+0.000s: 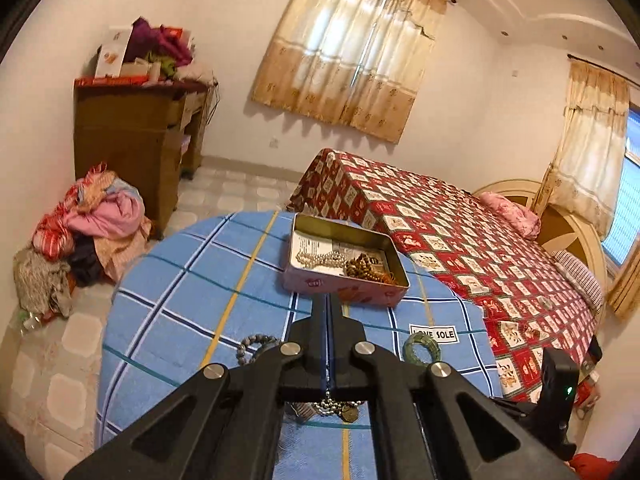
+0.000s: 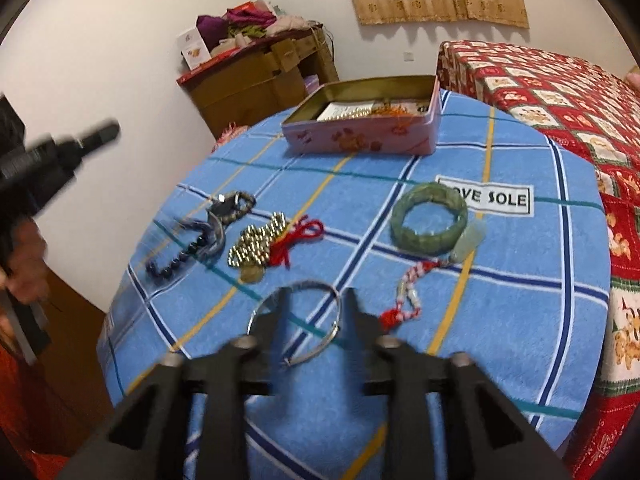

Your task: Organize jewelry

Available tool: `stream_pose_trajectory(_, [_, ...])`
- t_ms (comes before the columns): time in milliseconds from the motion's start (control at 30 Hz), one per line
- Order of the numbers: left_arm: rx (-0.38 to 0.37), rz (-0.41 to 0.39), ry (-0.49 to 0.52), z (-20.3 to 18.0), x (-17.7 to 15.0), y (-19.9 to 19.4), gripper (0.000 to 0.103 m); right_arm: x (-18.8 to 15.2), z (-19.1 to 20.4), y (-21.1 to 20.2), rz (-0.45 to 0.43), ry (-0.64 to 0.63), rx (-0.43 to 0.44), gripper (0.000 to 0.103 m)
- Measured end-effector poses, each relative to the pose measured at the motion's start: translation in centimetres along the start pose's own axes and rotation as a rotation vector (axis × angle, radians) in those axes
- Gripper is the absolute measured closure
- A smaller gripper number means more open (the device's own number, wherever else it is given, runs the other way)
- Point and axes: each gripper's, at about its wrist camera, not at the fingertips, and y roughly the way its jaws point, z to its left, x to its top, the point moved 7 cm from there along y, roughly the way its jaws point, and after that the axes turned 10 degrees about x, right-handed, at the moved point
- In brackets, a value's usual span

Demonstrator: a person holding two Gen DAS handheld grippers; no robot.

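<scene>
Black left gripper (image 1: pixel 329 304) level, clenched near the tin (image 1: pixel 346 258); right gripper (image 2: pixel 313 300) tilted down, spread over the silver bangle (image 2: pixel 297 322).

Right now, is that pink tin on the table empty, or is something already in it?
Not empty. The lidless pink tin holds a pearl strand and brown beads lying on printed paper.
</scene>
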Motion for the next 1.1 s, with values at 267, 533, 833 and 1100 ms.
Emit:
stream_pose_trajectory(267, [0.156, 0.217, 0.035, 2.9, -5.5, 3.6, 0.059, -1.0, 0.7, 0.6, 0.047, -0.044, -0.009, 0.058])
stream_pose_trajectory(533, [0.175, 0.362, 0.149, 1.2, -11.9, 6.0, 0.023, -1.1, 0.4, 0.6, 0.046, -0.019, -0.012, 0.058])
stream_pose_trajectory(833, [0.266, 0.360, 0.227, 0.2, -13.0, 9.1, 0.024, -1.1, 0.5, 0.4, 0.044, -0.018, -0.018, 0.058])
stream_pose_trajectory(1100, [0.209, 0.329, 0.181, 1.5, -12.8, 7.2, 0.078, -0.9, 0.9, 0.4, 0.035, -0.030, 0.011, 0.058])
